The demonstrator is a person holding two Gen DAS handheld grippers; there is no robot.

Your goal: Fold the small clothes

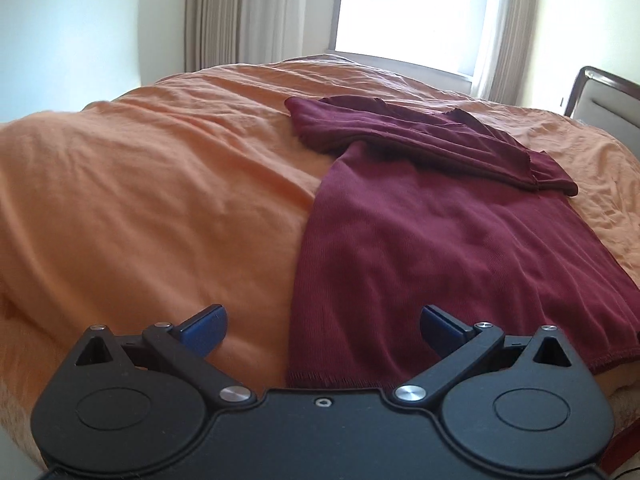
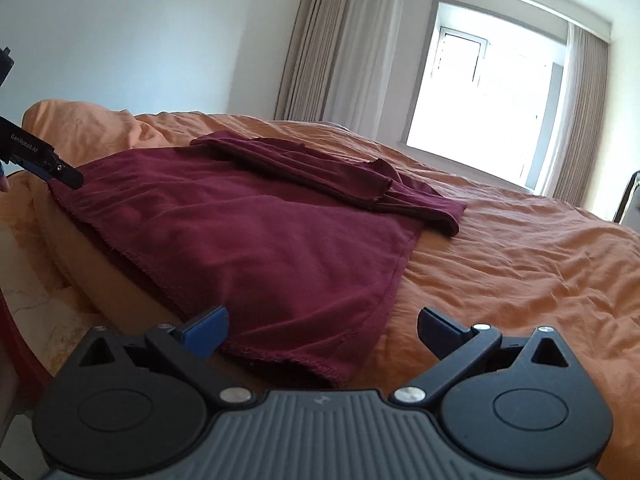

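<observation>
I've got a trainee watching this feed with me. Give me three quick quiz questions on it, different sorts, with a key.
1. True or false: the left gripper grips the shirt.
2. What lies across the shirt's far end? A) a towel B) its folded-in sleeves C) a pillow
3. Fill in: the shirt's hem hangs over the near edge of the ____.

Key: 1 false, both it and the right gripper are open and hold nothing; 2 B; 3 bed.

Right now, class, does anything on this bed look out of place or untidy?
Yes: the maroon garment hangs its hem over the edge of the bed, and its folded top part lies crooked. Both grippers, left and right, are open, holding nothing.
</observation>
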